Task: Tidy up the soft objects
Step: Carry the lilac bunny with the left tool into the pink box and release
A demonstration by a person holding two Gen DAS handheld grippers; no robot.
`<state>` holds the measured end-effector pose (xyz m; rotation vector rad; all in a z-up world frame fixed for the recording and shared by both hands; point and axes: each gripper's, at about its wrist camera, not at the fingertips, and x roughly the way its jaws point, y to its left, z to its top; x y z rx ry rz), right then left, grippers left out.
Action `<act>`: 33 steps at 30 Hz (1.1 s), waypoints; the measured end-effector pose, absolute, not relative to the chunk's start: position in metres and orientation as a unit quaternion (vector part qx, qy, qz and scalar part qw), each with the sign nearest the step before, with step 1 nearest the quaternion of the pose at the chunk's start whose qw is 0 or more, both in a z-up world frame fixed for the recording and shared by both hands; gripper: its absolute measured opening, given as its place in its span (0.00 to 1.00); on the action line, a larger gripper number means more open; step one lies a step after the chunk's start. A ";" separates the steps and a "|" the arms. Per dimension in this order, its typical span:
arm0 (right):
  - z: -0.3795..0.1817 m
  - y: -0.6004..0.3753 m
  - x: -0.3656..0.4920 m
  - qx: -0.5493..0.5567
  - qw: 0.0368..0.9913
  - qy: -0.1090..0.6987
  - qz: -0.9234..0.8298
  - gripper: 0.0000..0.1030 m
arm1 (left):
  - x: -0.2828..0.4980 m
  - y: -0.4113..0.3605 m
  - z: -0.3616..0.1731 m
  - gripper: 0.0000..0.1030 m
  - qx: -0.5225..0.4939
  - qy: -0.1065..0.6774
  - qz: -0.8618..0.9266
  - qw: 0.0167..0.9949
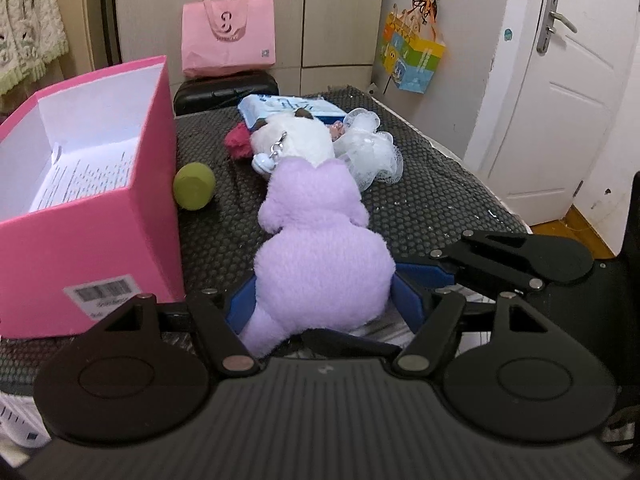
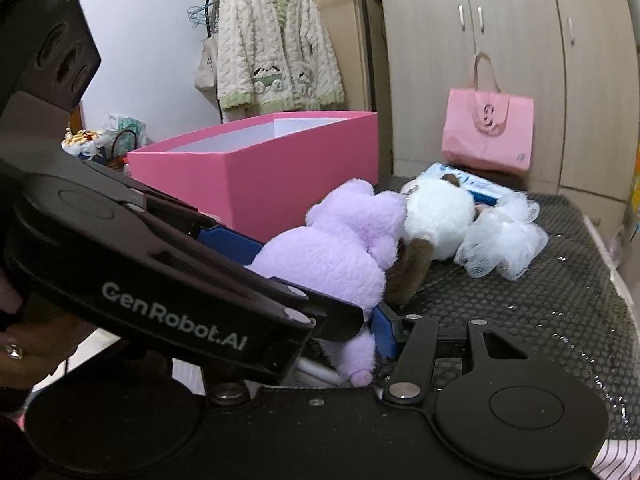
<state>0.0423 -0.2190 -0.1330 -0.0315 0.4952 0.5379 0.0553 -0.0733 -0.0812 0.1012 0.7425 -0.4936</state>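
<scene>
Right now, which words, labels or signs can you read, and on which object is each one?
"GenRobot.AI": on the left hand-held gripper.
Barcode label on the pink box: too small to read.
Printed sheet inside the box: blurred.
Logo on the pink tote bag: unreadable.

This is a room in a home, most likely a bedroom. Tall beige wardrobe doors (image 2: 516, 60) with slim metal handles fill one wall. A cream knitted fleece cardigan with green trim (image 2: 276, 44) hangs on a dark clothes rail against the white wall. A white panelled door with a silver lever handle (image 1: 560, 80) stands beside the wardrobe, with wooden flooring at its foot. A pink fabric tote bag (image 1: 229, 36) sits on a black case, and a colourful paper gift bag (image 1: 412, 56) hangs on the wall. Plush toys lie on a black dotted mat (image 1: 432, 200) near an open pink cardboard box (image 1: 100, 216).
</scene>
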 end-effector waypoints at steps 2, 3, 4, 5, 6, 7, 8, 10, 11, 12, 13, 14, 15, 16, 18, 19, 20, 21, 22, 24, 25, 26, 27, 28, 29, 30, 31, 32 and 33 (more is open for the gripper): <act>-0.129 -0.214 0.039 -0.018 0.931 0.248 0.268 0.58 | 0.052 -0.067 -0.077 0.68 0.044 0.365 -0.240 0.898; -0.126 -0.211 0.038 -0.019 0.929 0.252 0.270 0.58 | 0.050 -0.064 -0.076 0.68 0.040 0.367 -0.239 0.898; -0.123 -0.208 0.036 -0.019 0.927 0.258 0.272 0.58 | 0.048 -0.060 -0.074 0.68 0.037 0.368 -0.238 0.898; -0.121 -0.205 0.036 -0.018 0.924 0.264 0.275 0.58 | 0.046 -0.056 -0.074 0.68 0.032 0.372 -0.237 0.897; -0.119 -0.201 0.035 -0.018 0.921 0.273 0.278 0.57 | 0.045 -0.051 -0.073 0.68 0.027 0.378 -0.235 0.895; -0.118 -0.198 0.035 -0.017 0.917 0.282 0.283 0.57 | 0.044 -0.047 -0.072 0.68 0.022 0.384 -0.234 0.893; -0.116 -0.193 0.034 -0.017 0.913 0.290 0.287 0.57 | 0.042 -0.042 -0.071 0.68 0.018 0.389 -0.233 0.891; -0.113 -0.185 0.030 -0.017 0.907 0.299 0.295 0.57 | 0.038 -0.031 -0.068 0.68 0.010 0.397 -0.232 0.888; -0.111 -0.182 0.028 -0.017 0.905 0.301 0.300 0.57 | 0.036 -0.026 -0.067 0.68 0.006 0.400 -0.231 0.887; -0.109 -0.177 0.026 -0.016 0.902 0.303 0.306 0.57 | 0.033 -0.020 -0.065 0.68 0.004 0.401 -0.228 0.887; -0.107 -0.174 0.025 -0.016 0.900 0.304 0.311 0.57 | 0.029 -0.015 -0.062 0.68 0.004 0.400 -0.225 0.888; -0.105 -0.170 0.023 -0.017 0.898 0.305 0.317 0.57 | 0.026 -0.011 -0.059 0.68 0.004 0.400 -0.222 0.889; -0.102 -0.165 0.021 -0.020 0.896 0.304 0.323 0.57 | 0.023 -0.006 -0.055 0.68 0.004 0.399 -0.219 0.890; -0.098 -0.160 0.019 -0.024 0.895 0.301 0.327 0.57 | 0.020 -0.001 -0.052 0.68 0.004 0.398 -0.216 0.892; -0.091 -0.149 0.015 -0.037 0.895 0.291 0.337 0.57 | 0.015 0.008 -0.044 0.68 0.004 0.393 -0.210 0.895; -0.086 -0.144 0.014 -0.042 0.894 0.286 0.342 0.57 | 0.012 0.012 -0.039 0.68 0.005 0.388 -0.207 0.898; -0.082 -0.140 0.012 -0.047 0.894 0.282 0.346 0.57 | 0.010 0.017 -0.034 0.68 0.005 0.383 -0.205 0.901; -0.077 -0.135 0.011 -0.051 0.894 0.276 0.350 0.57 | 0.009 0.022 -0.030 0.68 0.004 0.379 -0.203 0.903; -0.073 -0.131 0.011 -0.055 0.893 0.271 0.354 0.57 | 0.007 0.026 -0.025 0.68 0.003 0.375 -0.200 0.905; -0.065 -0.124 0.013 -0.061 0.893 0.262 0.361 0.57 | 0.006 0.035 -0.018 0.68 0.001 0.366 -0.195 0.910; -0.062 -0.121 0.015 -0.064 0.893 0.257 0.365 0.57 | 0.007 0.039 -0.013 0.68 0.001 0.362 -0.192 0.912; -0.057 -0.117 0.018 -0.066 0.892 0.254 0.368 0.57 | 0.009 0.042 -0.009 0.68 0.000 0.359 -0.190 0.914; -0.053 -0.113 0.022 -0.067 0.892 0.251 0.371 0.57 | 0.011 0.045 -0.006 0.68 0.000 0.356 -0.188 0.915; -0.050 -0.110 0.025 -0.068 0.891 0.250 0.373 0.57 | 0.013 0.048 -0.003 0.68 0.000 0.353 -0.186 0.917; -0.047 -0.108 0.030 -0.069 0.891 0.248 0.375 0.57 | 0.017 0.051 0.000 0.68 -0.001 0.350 -0.184 0.918; -0.044 -0.105 0.035 -0.069 0.890 0.247 0.376 0.57 | 0.021 0.053 0.003 0.68 -0.002 0.349 -0.183 0.919; -0.041 -0.102 0.039 -0.070 0.891 0.245 0.377 0.57 | 0.026 0.056 0.006 0.68 -0.004 0.346 -0.183 0.920; -0.038 -0.099 0.044 -0.071 0.891 0.243 0.377 0.57 | 0.030 0.057 0.007 0.68 -0.006 0.344 -0.183 0.921; -0.036 -0.097 0.050 -0.072 0.891 0.242 0.377 0.57 | 0.036 0.060 0.009 0.68 -0.010 0.342 -0.183 0.922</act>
